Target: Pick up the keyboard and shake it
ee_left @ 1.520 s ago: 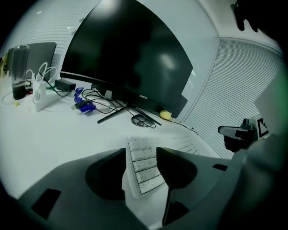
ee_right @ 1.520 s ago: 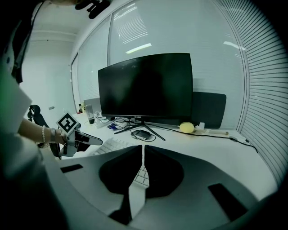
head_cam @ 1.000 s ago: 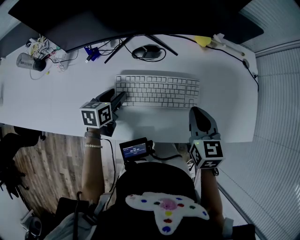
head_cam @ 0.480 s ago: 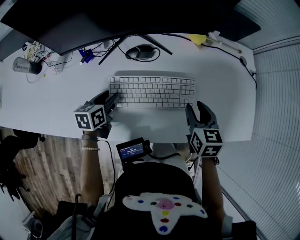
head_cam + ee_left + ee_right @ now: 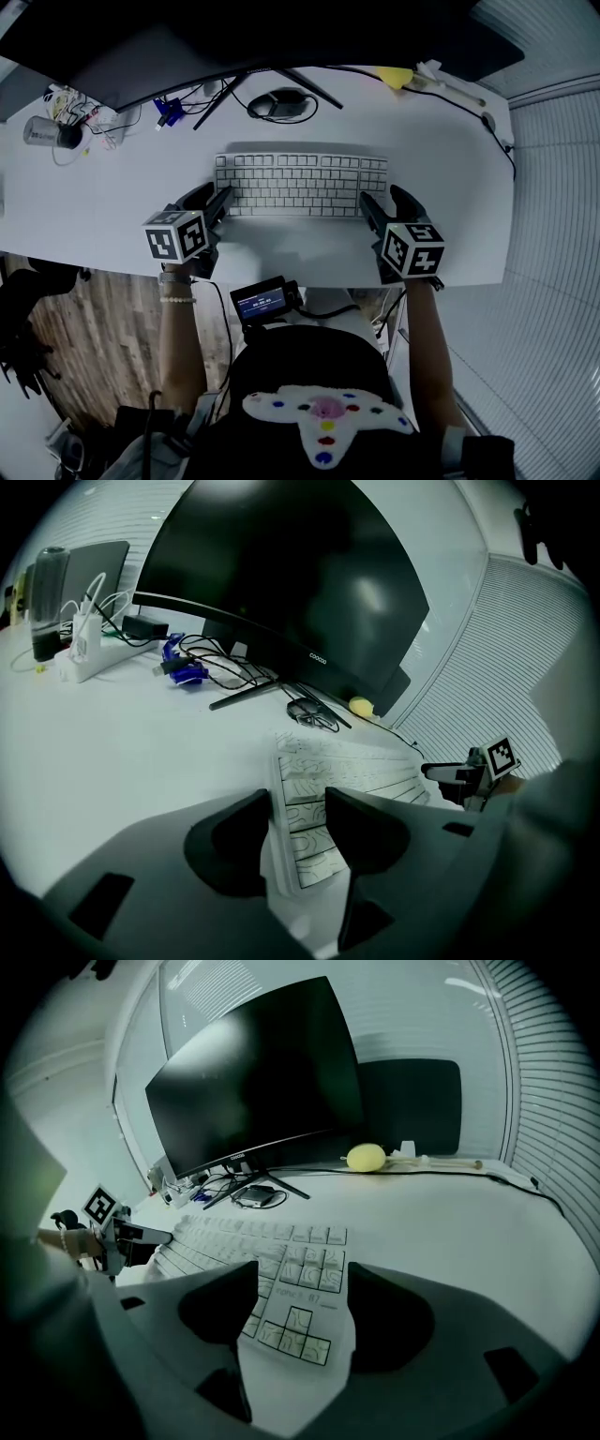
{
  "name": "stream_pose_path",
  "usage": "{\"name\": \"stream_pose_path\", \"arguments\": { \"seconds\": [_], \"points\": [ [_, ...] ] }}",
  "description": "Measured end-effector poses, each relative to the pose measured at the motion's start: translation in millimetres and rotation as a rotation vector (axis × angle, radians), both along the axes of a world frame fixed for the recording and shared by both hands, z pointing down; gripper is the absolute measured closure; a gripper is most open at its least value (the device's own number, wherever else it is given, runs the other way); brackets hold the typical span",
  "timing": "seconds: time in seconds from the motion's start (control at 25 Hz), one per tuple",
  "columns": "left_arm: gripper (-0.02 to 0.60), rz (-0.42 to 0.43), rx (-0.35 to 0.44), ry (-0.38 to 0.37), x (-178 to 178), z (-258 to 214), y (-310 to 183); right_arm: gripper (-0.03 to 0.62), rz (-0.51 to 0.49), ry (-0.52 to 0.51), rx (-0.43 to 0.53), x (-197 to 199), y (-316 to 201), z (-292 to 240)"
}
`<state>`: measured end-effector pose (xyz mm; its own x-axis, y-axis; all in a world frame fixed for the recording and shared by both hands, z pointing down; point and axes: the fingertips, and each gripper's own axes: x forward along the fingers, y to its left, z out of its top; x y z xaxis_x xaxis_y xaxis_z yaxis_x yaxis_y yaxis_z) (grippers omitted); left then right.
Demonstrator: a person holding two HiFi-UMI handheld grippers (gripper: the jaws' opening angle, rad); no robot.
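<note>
A white keyboard (image 5: 300, 185) lies flat on the white desk (image 5: 103, 211), in front of the monitor. My left gripper (image 5: 217, 202) is at its front left corner. In the left gripper view the keyboard's (image 5: 356, 771) left end lies between the jaws of that gripper (image 5: 295, 808); they have just been closing a little, and no pad visibly presses on it. My right gripper (image 5: 382, 202) is at the front right corner. Its jaws (image 5: 302, 1283) have just been opening and stand wide, with the arrow-key corner of the keyboard (image 5: 272, 1251) low between them, untouched.
A dark curved monitor (image 5: 234, 37) stands behind the keyboard, with a small dark device (image 5: 281, 103) and cables at its foot. A yellow object (image 5: 396, 79) lies at the back right, a power strip (image 5: 89, 117) at the back left. The desk's front edge runs just behind both grippers.
My right gripper has moved forward and down from the desk's front edge to the keyboard's right corner, and its jaws have gone from shut to wide. The left gripper has kept its place.
</note>
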<state>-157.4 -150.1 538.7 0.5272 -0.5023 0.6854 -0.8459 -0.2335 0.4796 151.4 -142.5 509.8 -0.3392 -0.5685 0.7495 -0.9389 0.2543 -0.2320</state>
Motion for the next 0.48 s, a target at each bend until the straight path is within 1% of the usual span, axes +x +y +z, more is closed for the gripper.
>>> {"name": "stream_pose_path", "arguments": {
  "seconds": [0.28,0.4,0.48],
  "points": [
    [0.379,0.003,0.000,-0.026,-0.9,-1.9,0.2,0.278,-0.003,-0.032,-0.063,-0.2,-8.4,19.1],
    [0.380,0.004,0.000,-0.034,-0.3,-1.9,0.3,0.278,-0.005,-0.028,-0.093,1.9,-8.4,28.4],
    [0.380,0.002,0.000,-0.039,-0.4,-1.0,0.7,0.278,-0.003,-0.048,-0.110,2.3,-8.4,32.1]
  ]
}}
